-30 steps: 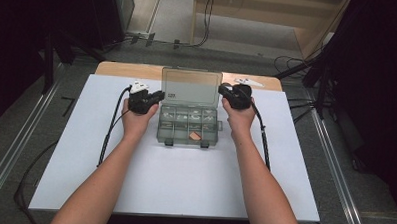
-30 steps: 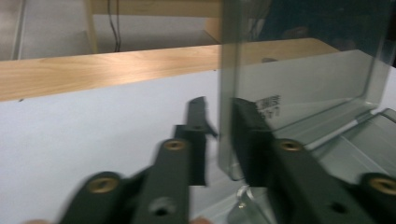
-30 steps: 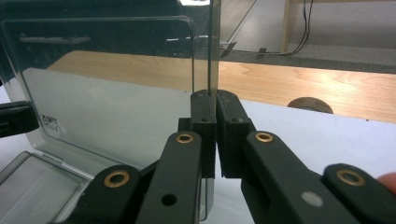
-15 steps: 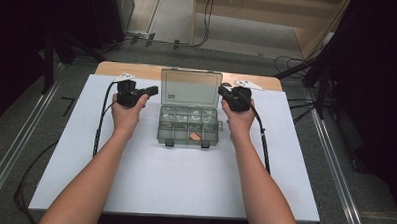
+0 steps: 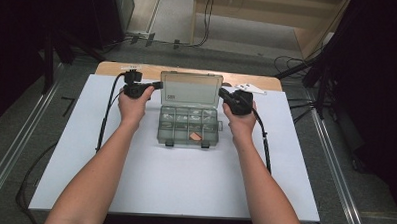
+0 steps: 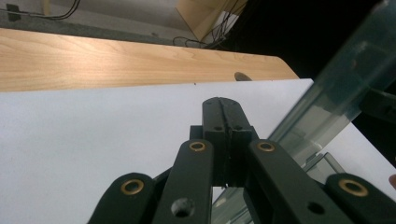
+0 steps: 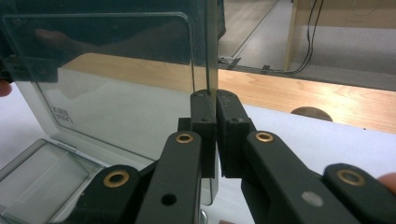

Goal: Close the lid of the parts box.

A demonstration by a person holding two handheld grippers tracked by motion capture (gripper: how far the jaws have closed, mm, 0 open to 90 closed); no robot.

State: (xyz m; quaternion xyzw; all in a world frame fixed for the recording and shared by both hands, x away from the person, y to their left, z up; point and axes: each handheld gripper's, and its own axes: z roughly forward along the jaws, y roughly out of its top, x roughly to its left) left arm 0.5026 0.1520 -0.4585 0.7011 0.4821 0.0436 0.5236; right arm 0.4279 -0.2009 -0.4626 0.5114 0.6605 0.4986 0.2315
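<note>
We look down on a wooden bench (image 5: pixel 138 69) covered by a white sheet (image 5: pixel 174 181), with a grey floor, cables and dark stands around it. Between our two claws sits a clear plastic compartment box (image 5: pixel 188 126), its lid (image 5: pixel 191 90) swung up and standing open behind the tray. The tray is split into small cells, some holding pale bits too small to make out, and one front cell, towards our right claw's side, holds a small orange piece (image 5: pixel 194 137).

Our right claw (image 7: pixel 212 100) is clamped on the right edge of the lid: in the right gripper view the thin transparent edge runs straight down between the two black jaws, which press against it from both sides. Beyond the claw and to its left in that view we see the lid's clear pane (image 7: pixel 112 79) with a small printed label, and below it a corner of the tray. In the high view the right claw (image 5: pixel 226 94) sits at the lid's right edge, our hand just behind it.

Our left claw (image 6: pixel 224 106) is closed on nothing, the jaws meeting along a fine seam above the white sheet. The lid's edge (image 6: pixel 336 93) rises just to that claw's right, near it but apart from the tips. In the high view the left claw (image 5: pixel 157 84) points at the lid's left edge, just beside it.
</note>
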